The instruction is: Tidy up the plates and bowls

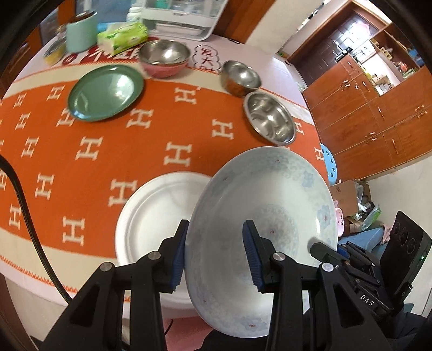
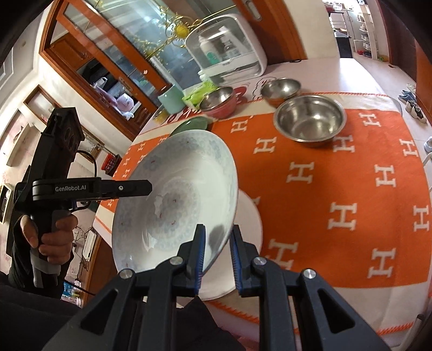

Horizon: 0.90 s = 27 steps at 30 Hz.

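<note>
A patterned plate (image 1: 259, 229) with faint blue flowers is held tilted in the air over the near edge of the table, above a plain white plate (image 1: 154, 216) that lies flat on the orange blanket (image 1: 108, 156) with its white H marks. The left gripper (image 1: 214, 259) has its blue pads on either side of the patterned plate's rim, low in the left wrist view, though a gap shows at the right pad, so whether it actually clamps cannot be told. The right gripper (image 2: 217, 256) straddles the opposite rim at the bottom centre of its own view, again with a gap between one pad and the rim, so its grip cannot be judged either. Further back on the blanket sit a green plate (image 1: 105, 91), a pink bowl (image 1: 163, 58) with a steel lining, and two steel bowls (image 1: 240, 77) (image 1: 270, 117), one behind the other toward the right. At the far edge stand a mint cup (image 1: 81, 33), a green tissue pack (image 1: 122, 36) and a white appliance (image 1: 181, 16), cut off at the top of the left view. The right wrist view shows that appliance whole, with a clear dome, and the person's left hand (image 2: 51, 235) round the other gripper's handle at the left edge; there the patterned plate hides nearly all of the green plate and much of the white one. The left view alone shows wooden cabinets (image 1: 378, 108) and a cardboard box (image 1: 348, 197) on the right.
</note>
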Each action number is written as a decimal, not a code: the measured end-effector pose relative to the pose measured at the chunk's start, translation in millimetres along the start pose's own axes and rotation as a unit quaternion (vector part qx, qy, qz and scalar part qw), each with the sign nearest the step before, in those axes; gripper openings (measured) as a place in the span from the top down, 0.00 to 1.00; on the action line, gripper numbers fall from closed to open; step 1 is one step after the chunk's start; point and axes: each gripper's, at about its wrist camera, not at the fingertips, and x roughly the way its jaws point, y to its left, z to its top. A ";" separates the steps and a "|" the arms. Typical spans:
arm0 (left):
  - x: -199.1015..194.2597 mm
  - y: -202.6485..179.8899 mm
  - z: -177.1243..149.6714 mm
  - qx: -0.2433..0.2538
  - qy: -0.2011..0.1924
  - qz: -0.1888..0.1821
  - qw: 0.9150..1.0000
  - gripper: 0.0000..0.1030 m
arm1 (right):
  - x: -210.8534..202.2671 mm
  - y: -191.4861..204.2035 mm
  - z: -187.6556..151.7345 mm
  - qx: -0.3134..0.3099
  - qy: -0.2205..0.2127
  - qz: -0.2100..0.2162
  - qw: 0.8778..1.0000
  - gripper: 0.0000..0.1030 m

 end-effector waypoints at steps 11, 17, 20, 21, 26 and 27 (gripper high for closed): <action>1.8 53.7 -26.1 -0.019 0.018 -0.017 1.000 0.63 | 27.6 36.6 -20.7 0.007 0.024 -0.029 0.999 0.83; 20.3 66.5 -28.7 -0.013 0.048 -0.023 0.998 0.63 | 43.5 42.2 -29.0 0.024 0.038 -0.064 0.997 0.83; 31.0 70.7 -28.4 -0.008 0.063 -0.027 0.998 0.63 | 51.2 40.4 -31.8 0.038 0.044 -0.077 0.995 0.83; 34.7 71.7 -28.1 -0.006 0.068 -0.027 0.997 0.63 | 53.4 39.8 -32.7 0.042 0.047 -0.082 0.995 0.83; 54.6 76.2 -23.4 0.002 0.092 -0.028 0.995 0.63 | 69.9 34.0 -34.4 0.067 0.062 -0.105 0.990 0.83; 59.4 77.1 -21.6 0.004 0.098 -0.027 0.995 0.63 | 72.8 33.0 -33.7 0.071 0.065 -0.109 0.989 0.83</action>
